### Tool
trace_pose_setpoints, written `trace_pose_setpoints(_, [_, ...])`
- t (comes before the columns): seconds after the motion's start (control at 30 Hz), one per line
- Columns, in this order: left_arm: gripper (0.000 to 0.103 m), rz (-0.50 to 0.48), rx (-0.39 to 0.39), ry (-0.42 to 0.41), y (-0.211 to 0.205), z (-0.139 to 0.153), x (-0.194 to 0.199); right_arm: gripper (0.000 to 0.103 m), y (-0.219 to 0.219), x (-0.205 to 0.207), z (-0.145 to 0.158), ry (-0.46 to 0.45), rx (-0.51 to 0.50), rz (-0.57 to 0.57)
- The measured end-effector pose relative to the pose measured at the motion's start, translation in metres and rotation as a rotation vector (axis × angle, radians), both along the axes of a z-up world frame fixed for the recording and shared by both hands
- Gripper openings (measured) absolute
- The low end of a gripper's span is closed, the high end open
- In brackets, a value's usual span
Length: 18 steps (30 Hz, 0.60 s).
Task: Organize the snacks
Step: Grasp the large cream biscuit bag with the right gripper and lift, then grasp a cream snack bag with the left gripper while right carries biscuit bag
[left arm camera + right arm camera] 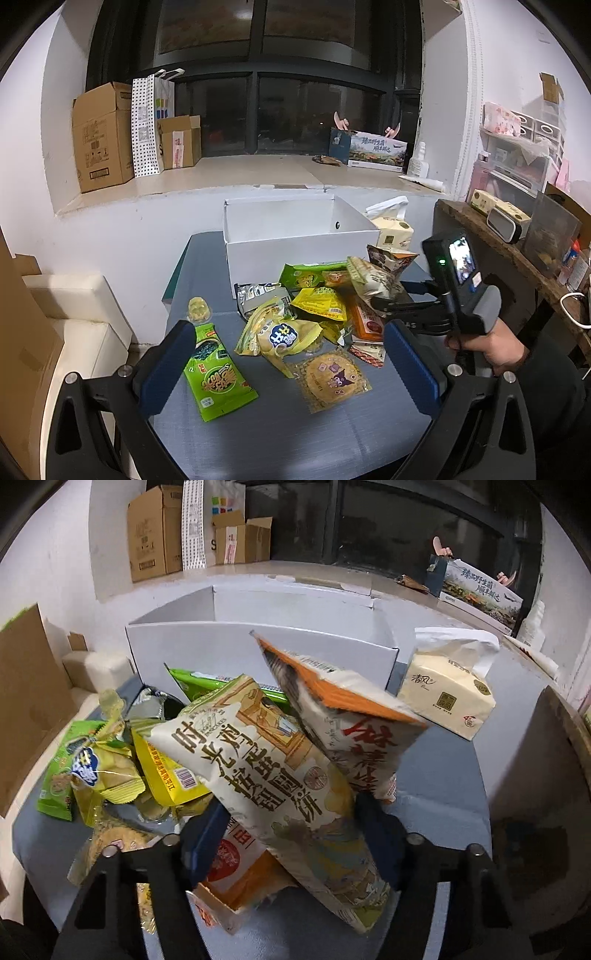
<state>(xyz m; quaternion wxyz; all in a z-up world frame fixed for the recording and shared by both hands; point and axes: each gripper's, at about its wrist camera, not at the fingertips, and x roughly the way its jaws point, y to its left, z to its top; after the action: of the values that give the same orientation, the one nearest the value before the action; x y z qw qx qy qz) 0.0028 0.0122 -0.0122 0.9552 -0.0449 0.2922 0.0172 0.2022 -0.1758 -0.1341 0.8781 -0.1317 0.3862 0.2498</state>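
A heap of snack packets lies on the blue-grey table [280, 435] in front of an open white box [295, 254]. In the right wrist view a cream chip bag [258, 768] lies between the blue pads [207, 834] of my right gripper [295, 834], which press on both its sides. An orange-topped bag [351, 716] leans against it. The left wrist view shows the same right gripper [384, 306] reaching into the heap from the right. My left gripper [290, 325] hangs open above a green seaweed packet [216, 376] and a round cookie packet [332, 376], touching nothing.
A tissue pack [447, 694] stands right of the white box [258, 646]. A wooden shelf [491, 236] with clutter borders the table's right side. Cardboard boxes [103, 136] sit on the windowsill behind. A cardboard sheet [26, 709] leans at the left.
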Motion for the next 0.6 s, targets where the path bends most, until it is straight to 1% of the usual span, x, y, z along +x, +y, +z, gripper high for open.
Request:
trace_pose_setpoints(0.07, [0.103, 0.000, -0.001, 0.005, 0.001, -0.002, 0.001, 0.059, -0.005, -0.003, 0.002, 0.001, 0.001, 0.000])
trace_pose_setpoints(0.13, [0.103, -0.002, -0.001, 0.007, 0.000, -0.003, 0.001, 0.054, -0.012, -0.012, 0.009, -0.013, 0.042, 0.013])
trace_pose_setpoints(0.27, [0.103, -0.012, -0.006, 0.011, -0.001, -0.007, 0.003, 0.052, -0.023, -0.037, 0.027, -0.046, 0.113, 0.045])
trace_pose_setpoints(0.3, [0.103, -0.017, -0.007, 0.013, -0.003, -0.008, 0.004, 0.052, -0.028, -0.047, 0.033, -0.057, 0.147, 0.058])
trace_pose_setpoints(0.4, [0.103, -0.046, 0.000, 0.012, -0.008, -0.011, 0.008, 0.052, -0.041, -0.066, 0.046, -0.075, 0.205, 0.060])
trace_pose_setpoints(0.5, [0.103, -0.085, 0.000, 0.025, -0.016, -0.016, 0.016, 0.052, -0.072, -0.085, 0.060, -0.112, 0.294, 0.013])
trace_pose_setpoints(0.6, [0.103, -0.148, 0.002, 0.045, -0.030, -0.020, 0.031, 0.052, -0.103, -0.096, 0.067, -0.116, 0.352, -0.049])
